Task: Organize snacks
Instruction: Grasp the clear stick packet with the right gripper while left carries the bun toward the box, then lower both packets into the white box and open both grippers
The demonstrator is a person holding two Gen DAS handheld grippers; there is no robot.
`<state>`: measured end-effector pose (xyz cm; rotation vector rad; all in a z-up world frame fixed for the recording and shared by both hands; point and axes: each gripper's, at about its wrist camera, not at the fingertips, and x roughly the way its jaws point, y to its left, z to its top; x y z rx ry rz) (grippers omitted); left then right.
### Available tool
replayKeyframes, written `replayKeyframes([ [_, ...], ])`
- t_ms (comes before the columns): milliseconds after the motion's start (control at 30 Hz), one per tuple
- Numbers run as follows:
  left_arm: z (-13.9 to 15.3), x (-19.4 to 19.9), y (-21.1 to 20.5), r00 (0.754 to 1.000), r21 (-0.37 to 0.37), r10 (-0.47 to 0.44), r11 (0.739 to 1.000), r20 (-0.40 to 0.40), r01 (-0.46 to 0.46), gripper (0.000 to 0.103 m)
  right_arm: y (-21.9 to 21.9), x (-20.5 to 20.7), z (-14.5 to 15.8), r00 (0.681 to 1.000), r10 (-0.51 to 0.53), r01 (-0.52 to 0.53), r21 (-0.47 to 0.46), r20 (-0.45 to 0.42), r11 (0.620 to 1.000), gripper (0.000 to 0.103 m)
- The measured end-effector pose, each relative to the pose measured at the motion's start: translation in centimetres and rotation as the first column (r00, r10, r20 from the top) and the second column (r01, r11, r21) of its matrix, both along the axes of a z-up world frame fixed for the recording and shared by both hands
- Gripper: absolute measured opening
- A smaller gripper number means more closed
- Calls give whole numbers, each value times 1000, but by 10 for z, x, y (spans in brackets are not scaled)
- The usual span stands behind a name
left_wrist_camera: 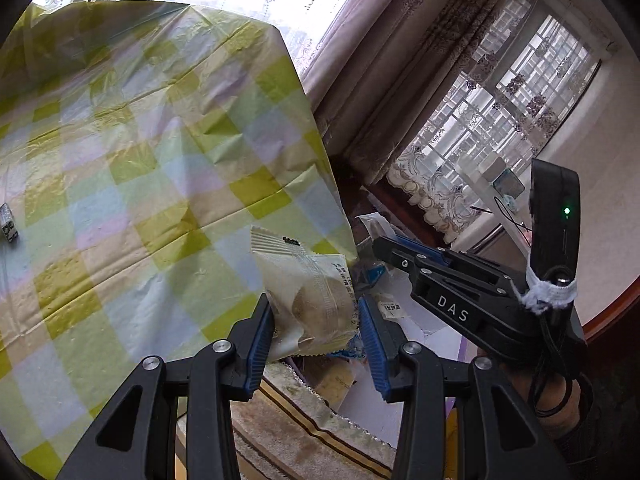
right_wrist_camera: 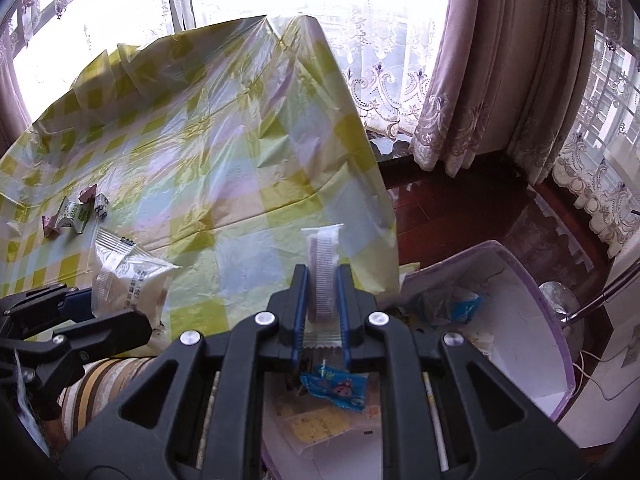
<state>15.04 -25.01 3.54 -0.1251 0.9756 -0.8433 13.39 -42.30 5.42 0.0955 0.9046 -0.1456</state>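
Snacks held in both grippers beside a checked tablecloth, over a white box with a purple rim.

Left gripper (left_wrist_camera: 316,320), at lower centre of the left wrist view, has its blue-padded jaws closed part way on a pale translucent pastry packet (left_wrist_camera: 310,300); the dark print along the packet's seam is too small to read. Right gripper (right_wrist_camera: 322,296), at centre of the right wrist view, is clamped narrowly on a slim clear packet (right_wrist_camera: 323,272) standing upright between the pads, and its body reads "DAS" in the left wrist view. Below it the box (right_wrist_camera: 536,344) holds a blue wrapper (right_wrist_camera: 336,390) and a yellow packet (right_wrist_camera: 320,426). At left of that view, small wrapped candies (right_wrist_camera: 76,214) lie on the yellow-green tablecloth (right_wrist_camera: 224,168), well apart from both grippers.
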Motion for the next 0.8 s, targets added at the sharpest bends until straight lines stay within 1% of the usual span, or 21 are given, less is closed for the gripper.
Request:
replayKeyframes([
  [167, -7, -8, -24, 997, 42, -75, 996, -26, 76, 43, -34, -13, -10, 997, -72, 73, 15, -19, 997, 17],
  [300, -10, -14, -36, 993, 68, -118, 990, -31, 120, 44, -56, -20, -17, 992, -120, 121, 20, -35, 992, 17],
  [467, -11, -20, -45, 987, 76, -156, 984, -38, 159, 44, -72, -25, -21, 985, -167, 168, 24, -51, 985, 18],
  [500, -11, -21, -46, 986, 77, -164, 983, -39, 166, 44, -74, -25, -22, 984, -172, 173, 26, -53, 985, 20],
  [600, -13, -23, -50, 983, 89, -177, 980, -42, 180, 48, -77, -26, -25, 980, -188, 190, 18, -57, 982, 21],
  [667, -14, -22, -51, 983, 90, -179, 979, -47, 183, 49, -78, -23, -26, 980, -190, 191, 23, -66, 981, 25],
  [700, -14, -22, -50, 983, 90, -176, 980, -48, 180, 50, -78, -23, -27, 979, -190, 192, 25, -68, 981, 31],
  [733, -14, -21, -50, 984, 88, -172, 980, -50, 176, 52, -78, -22, -27, 979, -191, 193, 22, -68, 981, 40],
  [800, -14, -20, -48, 985, 83, -165, 982, -52, 169, 53, -76, -22, -26, 980, -191, 193, 18, -64, 981, 49],
])
